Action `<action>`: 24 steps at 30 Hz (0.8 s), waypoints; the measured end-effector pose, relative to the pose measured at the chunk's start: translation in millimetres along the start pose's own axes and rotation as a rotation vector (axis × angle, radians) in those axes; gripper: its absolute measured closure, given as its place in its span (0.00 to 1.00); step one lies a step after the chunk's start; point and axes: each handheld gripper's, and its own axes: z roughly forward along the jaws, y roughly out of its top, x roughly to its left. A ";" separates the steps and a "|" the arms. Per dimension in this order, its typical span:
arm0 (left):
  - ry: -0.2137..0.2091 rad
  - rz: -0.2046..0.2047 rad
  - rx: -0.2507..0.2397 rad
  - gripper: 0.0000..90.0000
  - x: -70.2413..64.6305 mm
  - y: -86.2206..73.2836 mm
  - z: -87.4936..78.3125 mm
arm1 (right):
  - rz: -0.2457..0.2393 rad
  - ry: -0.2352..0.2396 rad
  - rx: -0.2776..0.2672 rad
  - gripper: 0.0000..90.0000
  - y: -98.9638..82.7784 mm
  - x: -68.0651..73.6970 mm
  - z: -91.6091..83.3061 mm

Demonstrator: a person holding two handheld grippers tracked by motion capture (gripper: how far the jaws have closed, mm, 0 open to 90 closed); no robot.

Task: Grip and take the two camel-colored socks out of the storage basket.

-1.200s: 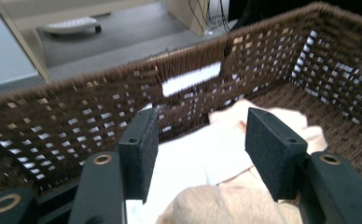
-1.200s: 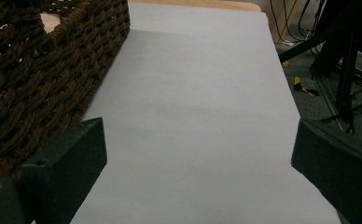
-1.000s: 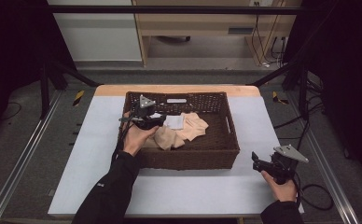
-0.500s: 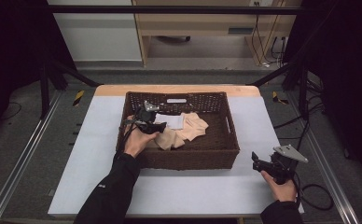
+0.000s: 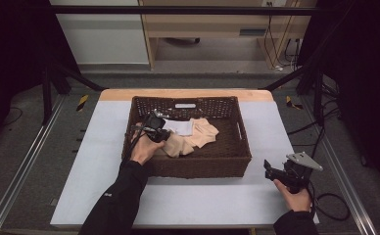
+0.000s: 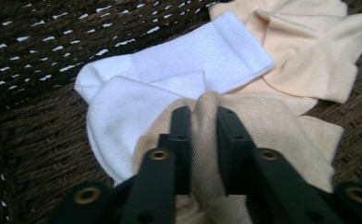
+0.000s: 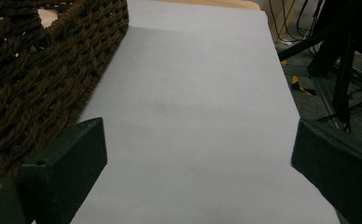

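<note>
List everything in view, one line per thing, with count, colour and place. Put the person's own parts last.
wicker basket: one, dark brown, middle of the table.
white sock: at least one, white, inside the basket, partly under the beige ones.
beige socks: a heap, exact count unclear, pale beige, inside the basket.
table: one, pale grey top with a wooden far edge.
yellow-black tape marks: two, on the floor beside the table's far corners.
left claw: one, black, in the basket, jaws have just been closing and now pinch a fold of beige sock.
right claw: one, black, above the table's near right corner, jaws wide apart.
</note>
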 end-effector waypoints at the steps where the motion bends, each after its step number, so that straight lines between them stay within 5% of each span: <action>1: -0.005 0.002 -0.004 0.91 0.2 0.3 -1.4 | 0.000 -0.001 0.000 0.04 0.0 0.0 -0.1; 8: -0.040 -0.009 -0.147 0.93 0.8 3.4 -17.7 | 0.002 -0.003 0.000 0.04 0.2 -0.3 -0.3; 14: -0.066 -0.007 -0.336 0.93 -2.8 9.9 -43.0 | 0.002 -0.004 -0.002 0.04 0.3 -0.7 -0.5; 24: -0.088 -0.029 -0.510 0.93 -2.7 18.2 -82.1 | 0.001 -0.006 -0.005 0.04 0.4 -0.9 -0.9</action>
